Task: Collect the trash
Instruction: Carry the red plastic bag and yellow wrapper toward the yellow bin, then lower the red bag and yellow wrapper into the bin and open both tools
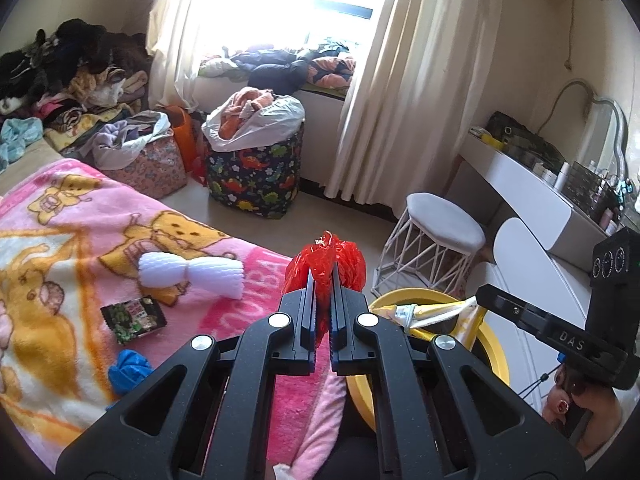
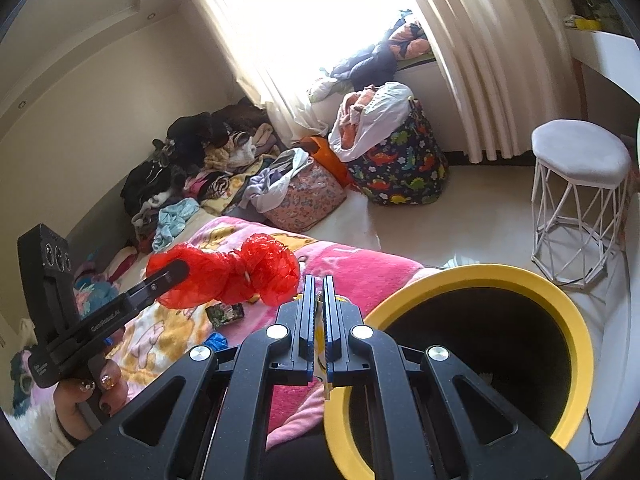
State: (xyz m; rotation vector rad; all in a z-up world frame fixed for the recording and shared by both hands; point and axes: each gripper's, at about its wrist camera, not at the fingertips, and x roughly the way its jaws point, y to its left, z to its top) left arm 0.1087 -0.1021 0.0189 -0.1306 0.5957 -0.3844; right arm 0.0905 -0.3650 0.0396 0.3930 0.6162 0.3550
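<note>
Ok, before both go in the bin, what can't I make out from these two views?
- Bin inside: right wrist view, dark; contents unclear.
- Yellow wrapper in the right tool: right wrist view, nearly hidden by its fingers.
- Snack packet print: both views, too small.
- Red bag in the left tool: contents hidden, bag knotted.

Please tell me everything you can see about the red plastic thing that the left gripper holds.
The red plastic bag is thin, crinkled, shiny film, bunched into two puffy lobes with a tight waist between them. The left gripper is shut on it; one lobe bulges beyond the fingertips. It hangs in the air above the pink blanket, touching nothing else, beside the yellow-rimmed bin and not yet over its opening.
</note>
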